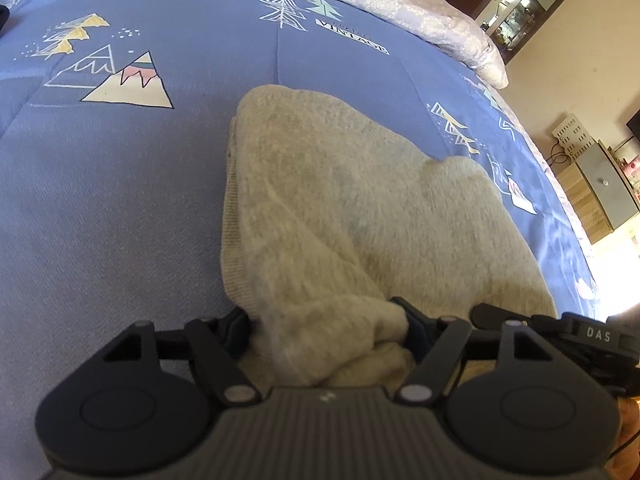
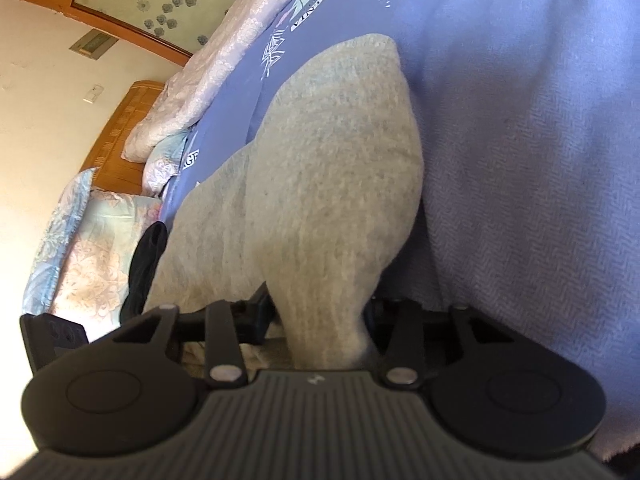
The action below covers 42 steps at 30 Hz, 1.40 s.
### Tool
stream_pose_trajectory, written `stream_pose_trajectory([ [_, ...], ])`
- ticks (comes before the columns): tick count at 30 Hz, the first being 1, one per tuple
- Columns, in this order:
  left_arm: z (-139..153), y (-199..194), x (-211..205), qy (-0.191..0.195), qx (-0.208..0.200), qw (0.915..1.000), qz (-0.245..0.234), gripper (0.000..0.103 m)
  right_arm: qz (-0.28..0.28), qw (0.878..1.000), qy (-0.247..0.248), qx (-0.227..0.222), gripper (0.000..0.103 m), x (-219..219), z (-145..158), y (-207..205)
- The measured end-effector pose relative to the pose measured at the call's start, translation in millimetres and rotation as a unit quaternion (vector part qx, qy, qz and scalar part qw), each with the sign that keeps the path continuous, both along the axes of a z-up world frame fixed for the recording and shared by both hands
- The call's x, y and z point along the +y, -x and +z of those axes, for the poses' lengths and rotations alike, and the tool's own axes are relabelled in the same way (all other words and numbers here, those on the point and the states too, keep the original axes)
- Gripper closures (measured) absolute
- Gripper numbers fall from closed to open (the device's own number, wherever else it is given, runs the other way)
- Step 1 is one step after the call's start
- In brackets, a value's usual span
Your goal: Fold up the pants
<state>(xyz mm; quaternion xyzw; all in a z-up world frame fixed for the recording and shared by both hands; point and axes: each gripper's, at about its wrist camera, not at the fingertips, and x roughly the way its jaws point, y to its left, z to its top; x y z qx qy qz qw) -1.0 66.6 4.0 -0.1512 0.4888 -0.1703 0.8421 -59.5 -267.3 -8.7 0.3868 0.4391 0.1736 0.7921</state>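
Left wrist view: the left gripper (image 1: 328, 330) has a thick bunch of the beige knit pants (image 1: 340, 208) gathered between its two fingers, which stand fairly wide only because the wad of fabric fills the gap; the pads appear to press on it from both sides. From that pinch the pants run away across the blue patterned bedspread (image 1: 120, 208), already doubled into a narrow pile with a rounded far end. Holding one near corner this way keeps the layers together, probably so the end can be carried over as one piece. A pale floral quilt (image 1: 420, 4) lies along the far edge of the bed.

Right wrist view: the right gripper (image 2: 320, 320) pinches a narrower neck of the same pants (image 2: 320, 168), fingers close together on it, the cloth rising from them in a taut hump before it lies on the bedspread (image 2: 540, 160). Gripping the other near corner matches the left hold, so the edge stays level. A dark garment (image 2: 146, 256) lies just beside the pants, near a floral pillow (image 2: 92, 248).
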Motion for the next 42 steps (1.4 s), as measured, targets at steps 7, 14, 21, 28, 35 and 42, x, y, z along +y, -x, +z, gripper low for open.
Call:
stream_pose_trajectory([
  [7,4,1,-1,-0.007,0.003,1.0000,0.005,0.037,0.030,0.995,0.089,-0.047,0.074,22,19,7],
  [14,6,2,-5,-0.022,0.001,0.9997,0.011,0.038,0.051,0.974,0.195,-0.107,0.077,45,31,15],
  [21,6,2,-7,-0.029,0.001,0.9995,0.014,0.035,0.037,0.981,0.171,-0.087,0.074,42,22,9],
  [28,4,2,-7,-0.032,0.000,0.9994,0.015,0.032,0.017,0.987,0.144,-0.065,0.060,34,19,11],
  [35,4,2,-6,-0.032,-0.002,0.9994,0.016,0.029,0.003,0.990,0.133,-0.056,0.049,28,18,14],
  [42,3,3,-5,-0.033,-0.005,0.9993,0.015,0.027,-0.002,0.989,0.135,-0.055,0.045,29,17,15],
])
